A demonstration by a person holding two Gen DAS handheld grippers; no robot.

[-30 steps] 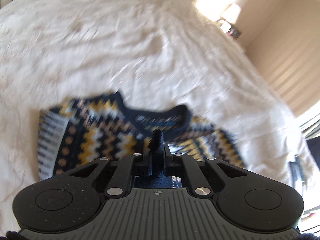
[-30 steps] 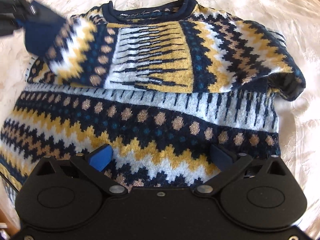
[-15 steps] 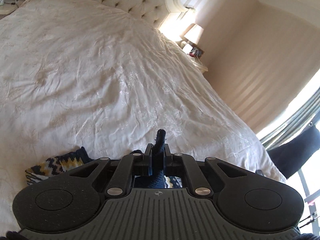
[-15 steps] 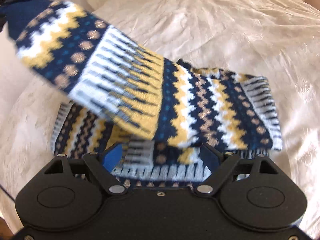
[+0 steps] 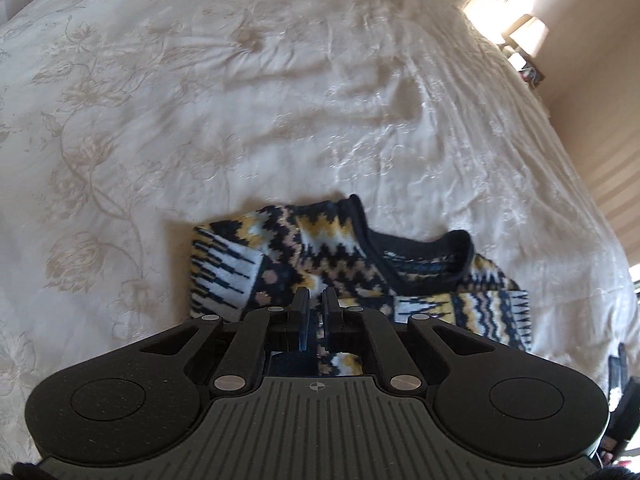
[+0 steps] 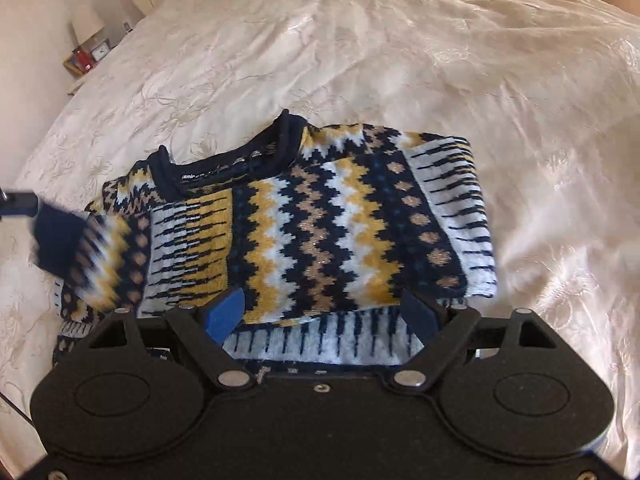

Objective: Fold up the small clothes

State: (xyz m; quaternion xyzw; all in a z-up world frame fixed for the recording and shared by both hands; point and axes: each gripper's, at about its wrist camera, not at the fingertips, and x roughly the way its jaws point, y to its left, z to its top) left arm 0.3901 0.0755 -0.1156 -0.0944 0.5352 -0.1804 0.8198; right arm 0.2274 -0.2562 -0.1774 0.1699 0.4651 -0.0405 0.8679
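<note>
**A:** Where's the sweater right now?

**B:** The sweater lies flat on the bedspread, collar pointing away from my right camera. One sleeve is folded across the chest on the right side. The other sleeve comes in across the left side, and its navy cuff is blurred in my feed.

**A:** And your right gripper?

**B:** The right gripper is spread wide, holding nothing. Its blue pad and the dark one opposite sit over the lower part of the sweater, just above the striped white band.

**A:** The left?

**B:** The left gripper has its jaws drawn close, with only a slim gap between them. It's over the near edge of the sweater, with the collar beyond. From the right camera I see its tip just beside that navy cuff, but with the blur I can't tell whether it's pinching the cuff.

**A:** Anything else around?

**B:** A lamp on a bedside table off the far left corner of the bed.
</note>
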